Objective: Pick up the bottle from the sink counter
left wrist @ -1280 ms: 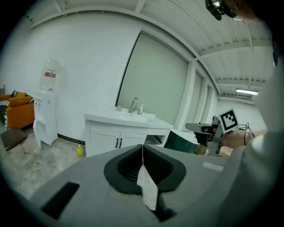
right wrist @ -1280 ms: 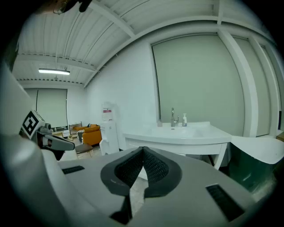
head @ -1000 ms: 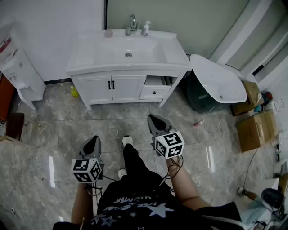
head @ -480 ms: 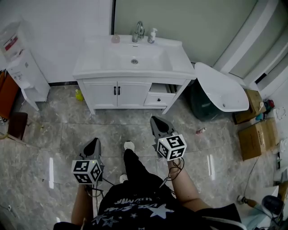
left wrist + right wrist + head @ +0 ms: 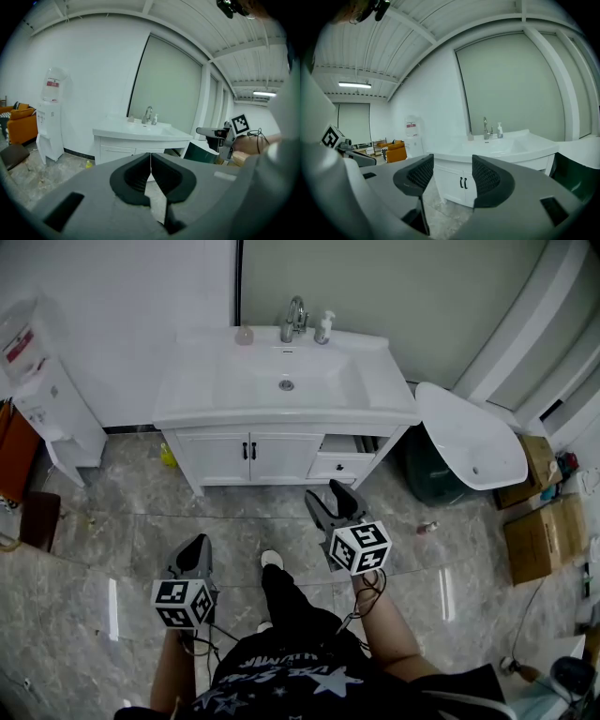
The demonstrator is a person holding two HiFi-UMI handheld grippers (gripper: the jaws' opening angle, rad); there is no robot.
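The bottle [image 5: 324, 327], a small white pump bottle, stands at the back of the white sink counter [image 5: 192, 401], just right of the faucet [image 5: 294, 317]. It also shows far off in the left gripper view as the bottle [image 5: 154, 120] and in the right gripper view as the bottle [image 5: 500, 130]. Both grippers hang over the floor, well short of the vanity. My left gripper [image 5: 194, 554] [image 5: 150, 157] is shut with nothing in it. My right gripper [image 5: 331, 501] [image 5: 453, 164] points toward the vanity; its jaws are opening and nothing is between them.
A small pinkish cup [image 5: 244, 335] sits left of the faucet. One vanity drawer [image 5: 342, 466] stands open. A water dispenser [image 5: 37, 395] is at the left wall, a yellow bottle [image 5: 167, 457] on the floor, a white tub [image 5: 473, 442] and cardboard boxes [image 5: 539, 540] at the right.
The person has stepped closer to the vanity, which sits lower in the head view. The right gripper's jaws have parted from shut. The left gripper stays shut.
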